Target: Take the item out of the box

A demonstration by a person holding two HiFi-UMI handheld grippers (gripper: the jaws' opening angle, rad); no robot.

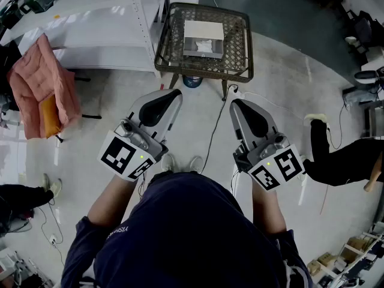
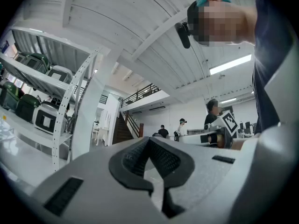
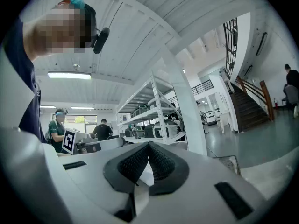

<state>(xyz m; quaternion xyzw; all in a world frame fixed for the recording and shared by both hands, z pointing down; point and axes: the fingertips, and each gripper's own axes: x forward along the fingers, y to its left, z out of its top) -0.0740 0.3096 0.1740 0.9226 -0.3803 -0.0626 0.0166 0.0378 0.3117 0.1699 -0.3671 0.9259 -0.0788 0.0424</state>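
Note:
A grey cardboard box [image 1: 203, 38] stands open on a small wicker table [image 1: 165, 48] at the far middle of the head view, and something white [image 1: 204, 45] lies inside it. Both grippers are held close to the person's body, well short of the table. The left gripper [image 1: 174, 92] is shut, its jaws meeting at the tip with nothing between them [image 2: 149, 139]. My right gripper [image 1: 234, 101] is likewise shut and empty [image 3: 149, 144]. Both gripper views tilt up at the ceiling and show neither the box nor the table.
A white shelving rack [image 1: 90, 23] stands left of the table, with a pink garment [image 1: 42, 83] hanging beside it. A black cable [image 1: 213, 131] runs across the concrete floor. A person in black [image 1: 342, 161] is at the right. A blue object [image 1: 192, 81] sits under the table.

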